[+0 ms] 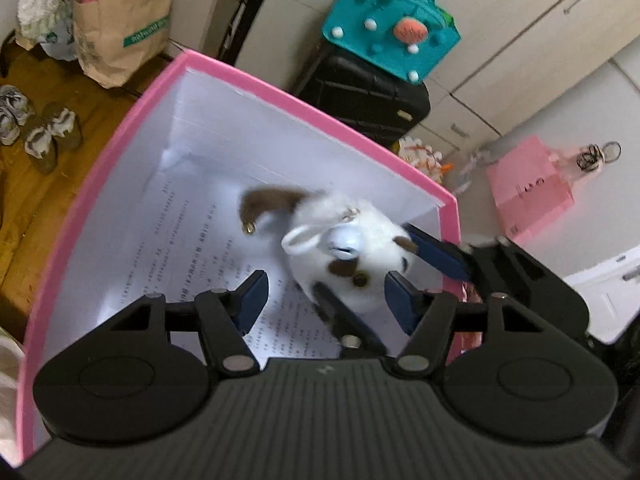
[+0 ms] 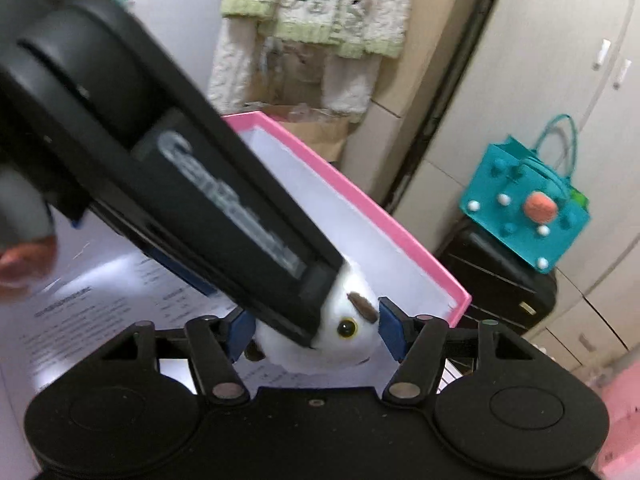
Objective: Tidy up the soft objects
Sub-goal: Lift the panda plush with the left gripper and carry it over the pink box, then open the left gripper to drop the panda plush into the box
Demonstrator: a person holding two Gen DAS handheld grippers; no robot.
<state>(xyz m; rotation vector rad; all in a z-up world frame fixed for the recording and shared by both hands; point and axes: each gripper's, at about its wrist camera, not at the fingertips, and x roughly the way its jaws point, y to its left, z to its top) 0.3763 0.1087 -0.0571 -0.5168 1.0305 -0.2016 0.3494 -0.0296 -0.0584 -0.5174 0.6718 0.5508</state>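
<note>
1. The plush dog [image 1: 352,256], white with brown patches, amber eyes and a small bell, sits inside the pink box [image 1: 312,108] near its right wall, on printed paper [image 1: 192,240].
2. The right gripper [image 2: 316,330] has its blue pads pressed against the toy's head.
3. The left gripper [image 1: 328,300] hangs spread wide over the toy, holding nothing.

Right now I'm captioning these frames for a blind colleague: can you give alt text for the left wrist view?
A white plush dog with brown patches hangs over an open pink box lined with printed paper, held by the right hand-held gripper while the left hand-held gripper is open just below it. Behind are a teal bag on a black suitcase, and a paper bag.
</note>
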